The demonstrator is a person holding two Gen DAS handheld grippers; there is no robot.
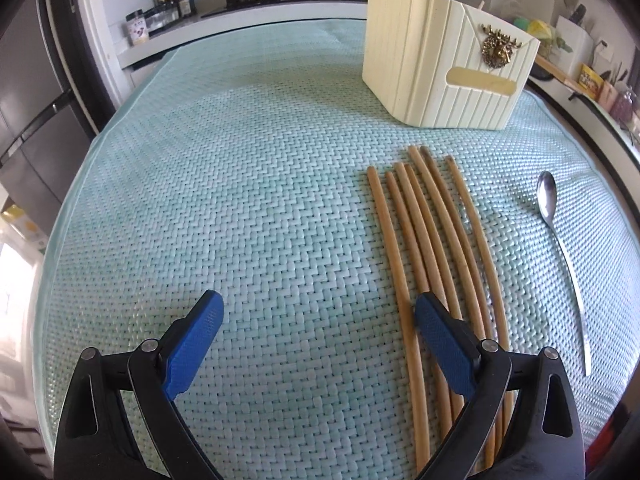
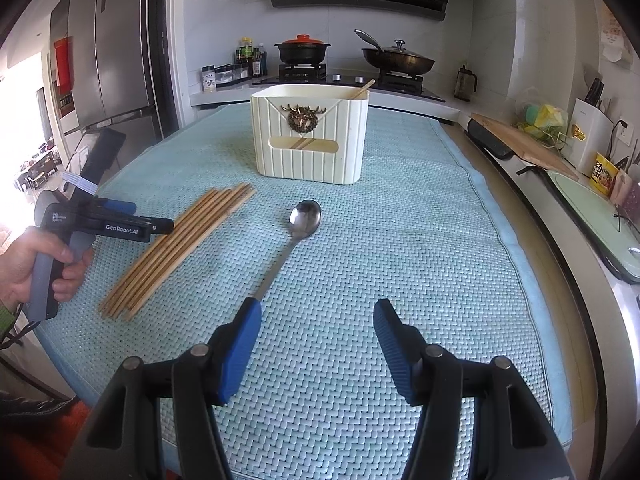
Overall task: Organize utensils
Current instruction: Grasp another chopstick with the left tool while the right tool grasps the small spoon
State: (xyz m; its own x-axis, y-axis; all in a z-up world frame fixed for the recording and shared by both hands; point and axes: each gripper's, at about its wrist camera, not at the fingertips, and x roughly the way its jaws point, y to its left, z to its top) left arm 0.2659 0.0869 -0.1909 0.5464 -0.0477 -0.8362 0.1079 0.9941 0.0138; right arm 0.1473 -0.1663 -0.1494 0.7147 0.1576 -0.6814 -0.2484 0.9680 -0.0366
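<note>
Several wooden chopsticks [image 1: 432, 240] lie side by side on the woven light-blue mat [image 1: 240, 200]; they also show in the right wrist view [image 2: 180, 244]. A metal spoon [image 1: 560, 248] lies to their right, also in the right wrist view [image 2: 298, 236]. A cream utensil holder [image 1: 448, 68] stands behind them [image 2: 310, 136] and holds chopsticks. My left gripper [image 1: 320, 312] is open and empty, its right finger [image 1: 444, 344] above the chopsticks' near ends; it also shows in the right wrist view [image 2: 128, 216]. My right gripper [image 2: 318, 320] is open and empty; its left finger [image 2: 240, 344] covers the spoon handle's end.
A stove with a black pot [image 2: 302, 50] and a wok [image 2: 396, 60] stands behind the mat. Bottles [image 2: 250, 58] sit at the back left beside a fridge [image 2: 108, 48]. A sink counter with a cutting board [image 2: 524, 144] runs along the right.
</note>
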